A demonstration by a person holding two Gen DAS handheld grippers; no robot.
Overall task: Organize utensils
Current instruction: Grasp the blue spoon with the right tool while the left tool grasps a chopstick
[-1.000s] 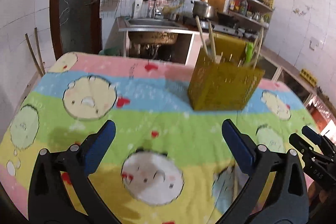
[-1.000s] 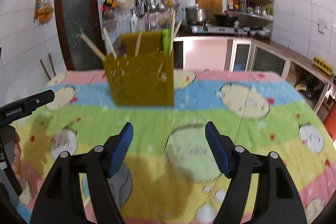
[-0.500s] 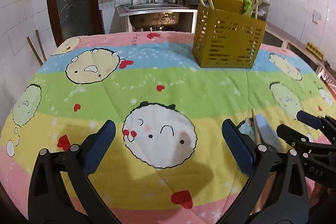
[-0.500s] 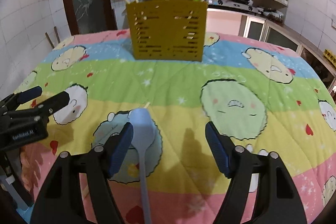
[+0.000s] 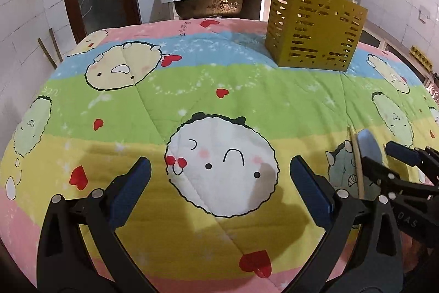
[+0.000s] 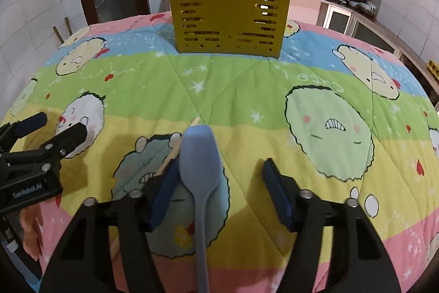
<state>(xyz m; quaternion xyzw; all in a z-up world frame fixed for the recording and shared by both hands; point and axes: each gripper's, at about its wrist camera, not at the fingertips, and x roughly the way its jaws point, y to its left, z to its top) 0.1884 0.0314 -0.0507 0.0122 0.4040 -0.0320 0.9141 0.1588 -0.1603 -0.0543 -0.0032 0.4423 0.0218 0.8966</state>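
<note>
A blue spoon point(image 6: 199, 155) lies on the quilt-covered table, bowl pointing away, between the open fingers of my right gripper point(image 6: 219, 191), close to the left finger. A wooden chopstick point(image 6: 172, 153) lies beside it, partly under that left finger. Both show in the left wrist view, the spoon point(image 5: 370, 146) and the chopstick point(image 5: 358, 164). A mustard slotted utensil holder point(image 6: 227, 10) with several chopsticks stands at the far side; it also shows in the left wrist view point(image 5: 315, 26). My left gripper point(image 5: 219, 188) is open and empty over a white cartoon face.
The colourful quilt point(image 5: 219, 89) covers the whole table. The right gripper point(image 5: 406, 172) sits at the right edge of the left wrist view; the left gripper point(image 6: 35, 147) sits at the left of the right wrist view. A sink and kitchen shelves stand behind the table.
Both grippers have come down and back toward the table's near side. The spoon and chopstick came into view and now lie between the right gripper's open fingers.
</note>
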